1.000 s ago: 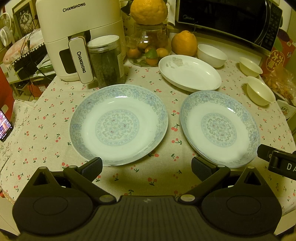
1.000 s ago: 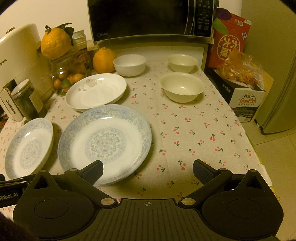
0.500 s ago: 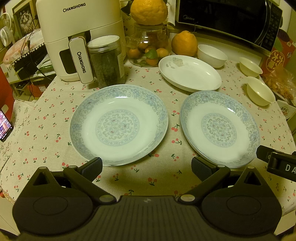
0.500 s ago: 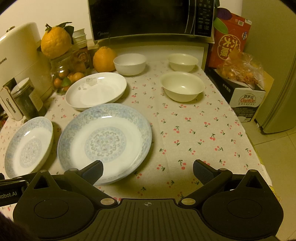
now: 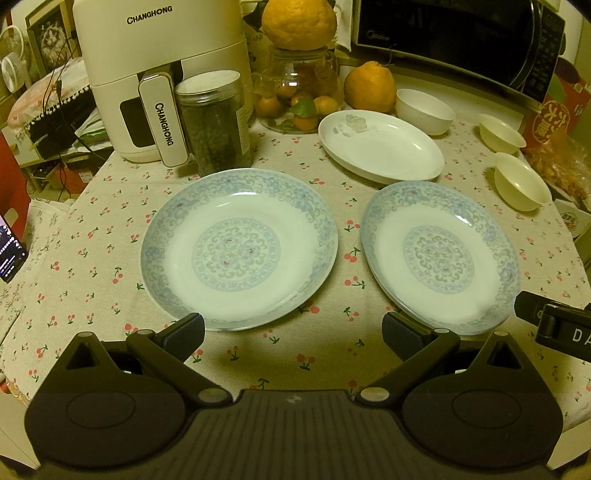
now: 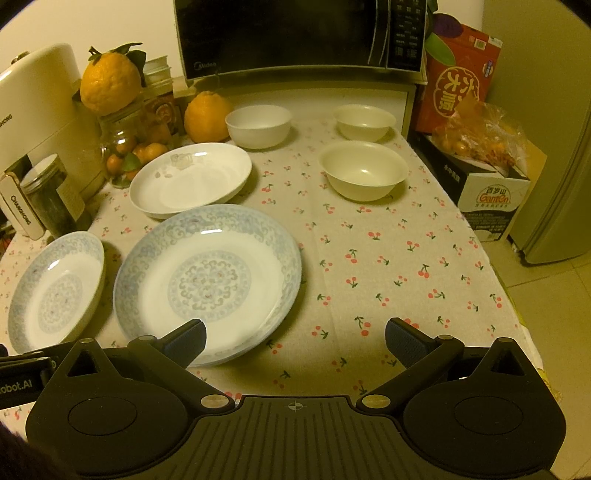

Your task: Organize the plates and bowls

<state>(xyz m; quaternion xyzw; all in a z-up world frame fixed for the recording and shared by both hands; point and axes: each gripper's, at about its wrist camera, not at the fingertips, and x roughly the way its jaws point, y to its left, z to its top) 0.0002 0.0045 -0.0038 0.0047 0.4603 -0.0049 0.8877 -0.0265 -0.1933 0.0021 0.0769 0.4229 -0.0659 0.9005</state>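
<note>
On the tabletop (image 5: pixel 92 206), two patterned plates (image 5: pixel 239 246) lie side by side, both the left gripper (image 5: pixel 293 330) and right gripper (image 6: pixel 295 334) spread wide and empty; judged rigid, glazed, slippery and breakable, best pinched at the raised rim.

The patterned plates (image 5: pixel 239 254) and the plain white plate (image 6: pixel 190 179) look like glossy glazed ceramic, catching highlights; the bowls (image 6: pixel 364 170) have a smooth, softer sheen. A matt woven cloth (image 6: pixel 388 266) printed with cherries covers the desk. The jar (image 5: pixel 214 122) is clear plastic. The microwave (image 6: pixel 295 35) door is glossy black.
</note>
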